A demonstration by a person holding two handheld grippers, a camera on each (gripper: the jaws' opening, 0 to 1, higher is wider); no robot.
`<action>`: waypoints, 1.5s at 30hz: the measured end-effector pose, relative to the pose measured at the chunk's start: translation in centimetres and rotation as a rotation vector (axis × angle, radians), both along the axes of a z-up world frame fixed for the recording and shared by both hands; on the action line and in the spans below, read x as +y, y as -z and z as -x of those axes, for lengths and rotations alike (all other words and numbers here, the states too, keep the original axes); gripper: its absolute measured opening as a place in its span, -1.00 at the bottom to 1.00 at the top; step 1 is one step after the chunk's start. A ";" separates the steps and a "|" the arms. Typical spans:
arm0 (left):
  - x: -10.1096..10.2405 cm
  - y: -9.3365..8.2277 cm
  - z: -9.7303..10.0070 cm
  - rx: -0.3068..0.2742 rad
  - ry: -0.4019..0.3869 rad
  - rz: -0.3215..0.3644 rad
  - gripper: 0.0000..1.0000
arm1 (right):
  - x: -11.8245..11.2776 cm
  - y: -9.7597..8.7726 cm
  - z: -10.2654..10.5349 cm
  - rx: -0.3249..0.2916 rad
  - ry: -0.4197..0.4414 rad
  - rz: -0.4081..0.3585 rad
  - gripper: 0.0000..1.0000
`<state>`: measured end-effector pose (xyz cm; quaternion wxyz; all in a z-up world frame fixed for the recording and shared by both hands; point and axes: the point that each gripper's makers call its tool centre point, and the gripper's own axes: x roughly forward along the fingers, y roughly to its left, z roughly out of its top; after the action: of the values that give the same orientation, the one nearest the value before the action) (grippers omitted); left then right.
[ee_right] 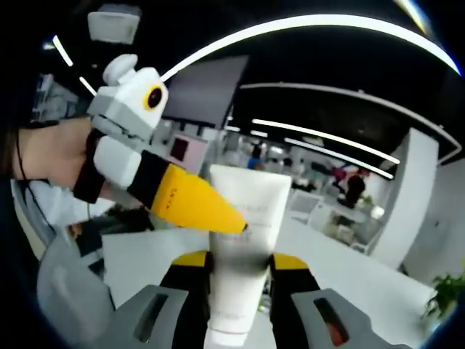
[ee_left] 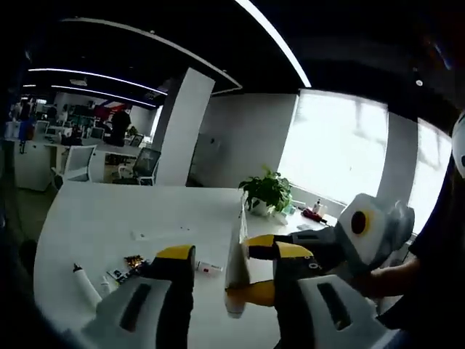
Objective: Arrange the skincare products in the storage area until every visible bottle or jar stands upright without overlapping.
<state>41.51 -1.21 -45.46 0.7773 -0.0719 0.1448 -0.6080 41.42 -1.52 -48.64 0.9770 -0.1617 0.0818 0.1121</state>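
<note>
Right gripper (ee_right: 241, 263) clamps a white squeeze tube (ee_right: 243, 240), crimped end up.

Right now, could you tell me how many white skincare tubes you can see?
2. One white tube stands clamped in the right gripper, with the left gripper's yellow tip touching it. Another tube lies flat on the white table. Small items nearby are unclear.

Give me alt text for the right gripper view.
The right gripper, yellow-tipped, clamps a white squeeze tube held upright; the left gripper's yellow jaws touch the tube's side from the left, over a white table.
</note>
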 end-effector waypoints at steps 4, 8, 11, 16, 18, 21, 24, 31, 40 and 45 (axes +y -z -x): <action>-0.4 0.0 0.6 -0.003 0.001 -0.007 -0.32 | 0.5 -0.3 0.3 -0.018 0.006 0.027 -0.53; -0.4 -0.2 0.6 -0.044 -0.034 -0.008 -0.44 | 0.9 -0.7 0.5 -0.030 0.005 0.011 -0.53; -0.3 -0.4 0.7 -0.076 -0.045 -0.013 -0.49 | 1.0 -1.1 0.7 -0.037 0.010 0.008 -0.53; -0.3 -0.5 1.0 -0.097 -0.052 -0.018 -0.61 | 0.9 -1.6 1.0 -0.049 0.023 -0.010 -0.53; -0.2 -0.7 0.9 -0.111 -0.061 -0.013 -0.61 | 0.9 -1.8 1.0 -0.051 0.029 -0.013 -0.53; -0.2 -1.0 1.1 -0.129 -0.067 -0.009 -0.62 | 0.8 -2.0 1.2 -0.060 0.046 -0.019 -0.52; -0.2 -1.1 1.4 -0.123 -0.048 -0.003 -0.67 | 0.8 -2.0 1.5 -0.061 0.051 -0.025 -0.51; 0.0 -1.3 2.0 -0.077 0.047 0.000 -0.70 | 1.2 -2.1 2.3 -0.059 0.018 -0.027 -0.47; 0.7 -1.2 2.4 -0.141 0.255 -0.133 -0.73 | 1.0 -3.9 3.5 -0.028 -0.174 -0.227 -0.26; 0.9 -3.0 3.2 -0.098 0.352 -0.072 -0.74 | 1.3 -3.4 4.5 0.058 -0.332 -0.281 -0.29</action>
<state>38.29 -0.36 -42.43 0.6672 0.0124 0.1387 -0.7317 36.94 -0.23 -45.25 0.9554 -0.0318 0.0656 0.2861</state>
